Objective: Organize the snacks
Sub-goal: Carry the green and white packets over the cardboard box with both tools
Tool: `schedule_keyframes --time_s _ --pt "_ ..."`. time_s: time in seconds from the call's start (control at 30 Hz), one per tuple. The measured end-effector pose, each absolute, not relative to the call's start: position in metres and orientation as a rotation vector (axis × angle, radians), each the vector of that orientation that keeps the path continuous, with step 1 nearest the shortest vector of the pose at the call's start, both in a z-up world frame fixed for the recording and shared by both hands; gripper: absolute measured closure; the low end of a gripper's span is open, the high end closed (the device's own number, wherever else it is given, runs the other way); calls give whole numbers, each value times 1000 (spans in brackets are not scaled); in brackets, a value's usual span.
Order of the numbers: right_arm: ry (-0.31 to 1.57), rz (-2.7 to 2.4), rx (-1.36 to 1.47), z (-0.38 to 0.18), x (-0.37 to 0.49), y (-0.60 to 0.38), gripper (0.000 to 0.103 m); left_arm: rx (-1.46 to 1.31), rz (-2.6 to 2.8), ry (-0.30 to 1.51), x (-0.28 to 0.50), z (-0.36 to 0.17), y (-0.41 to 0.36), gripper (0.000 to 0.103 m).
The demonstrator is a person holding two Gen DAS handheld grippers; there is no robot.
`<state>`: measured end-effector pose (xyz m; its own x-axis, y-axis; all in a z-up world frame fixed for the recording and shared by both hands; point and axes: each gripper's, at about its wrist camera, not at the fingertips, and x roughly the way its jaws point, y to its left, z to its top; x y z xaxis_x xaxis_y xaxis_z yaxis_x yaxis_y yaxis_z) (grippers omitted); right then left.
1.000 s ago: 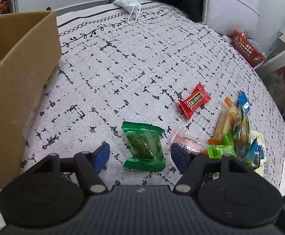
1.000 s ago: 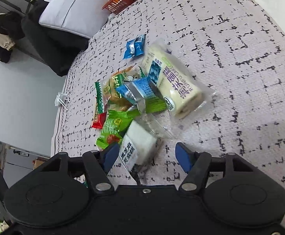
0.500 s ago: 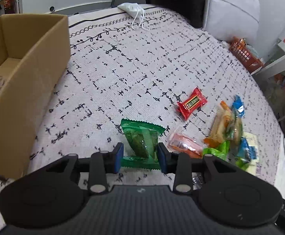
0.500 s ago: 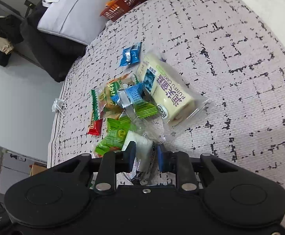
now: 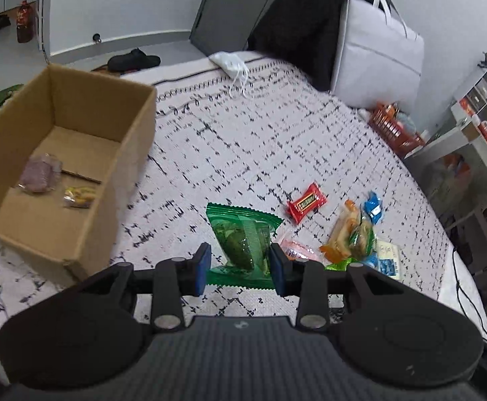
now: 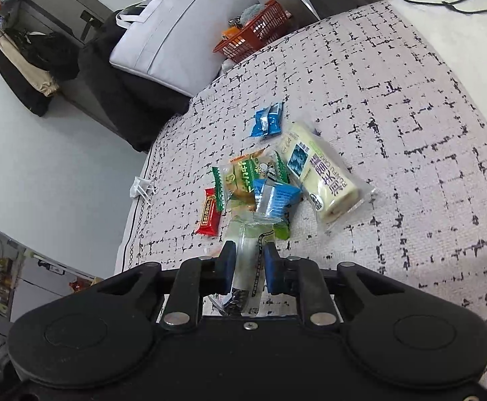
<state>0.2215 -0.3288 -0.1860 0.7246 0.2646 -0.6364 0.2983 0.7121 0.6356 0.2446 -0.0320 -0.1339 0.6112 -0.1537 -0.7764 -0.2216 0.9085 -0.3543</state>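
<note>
While each hand-held gripper pinches a snack for boxing, left point(image 5: 238, 269) clamps a green packet point(image 5: 243, 239), right point(image 6: 248, 272) is closing on a clear packet point(image 6: 245, 267) (box point(image 5: 133, 153) waits left).

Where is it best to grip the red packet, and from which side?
Grip the red packet across its narrow middle, coming from above. It lies flat on the cloth, apart from the other snacks, and its crimped ends look too thin to hold well.
</note>
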Motion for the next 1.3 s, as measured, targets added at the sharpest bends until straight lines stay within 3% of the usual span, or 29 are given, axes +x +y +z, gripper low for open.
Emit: schedule_keyframes --time_s 0.63,1.3 --pt "646 177 802 -137 211 -308 85 -422 95 835 220 -79 -3 67" --pt "672 326 742 -127 221 -234 86 -442 209 829 219 -61 91 67"
